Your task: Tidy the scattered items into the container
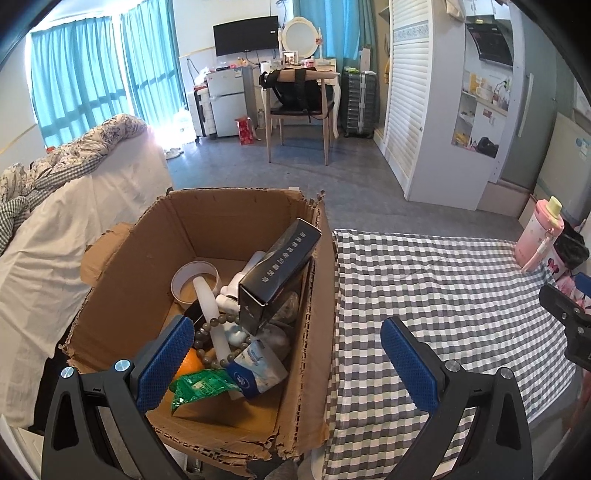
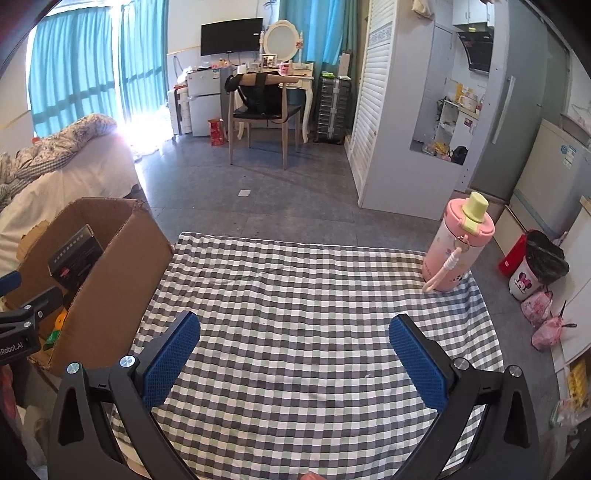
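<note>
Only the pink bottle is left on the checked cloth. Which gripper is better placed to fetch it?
Right, probably. The pink bottle stands upright at the cloth's far right corner, on the right gripper's side, and that gripper is open and empty. The left gripper, also open, hangs over the cardboard box, farther away.

Checked tablecloth (image 2: 295, 295), pink bottle (image 2: 456, 251) upright

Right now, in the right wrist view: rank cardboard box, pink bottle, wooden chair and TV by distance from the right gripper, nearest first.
From the right gripper, open over the checked cloth:
1. Cardboard box: left, beside the cloth's edge.
2. Pink bottle: right, standing at the cloth's far corner.
3. Wooden chair: ahead, across the floor.
4. TV: on the far wall, behind the chair.
</note>
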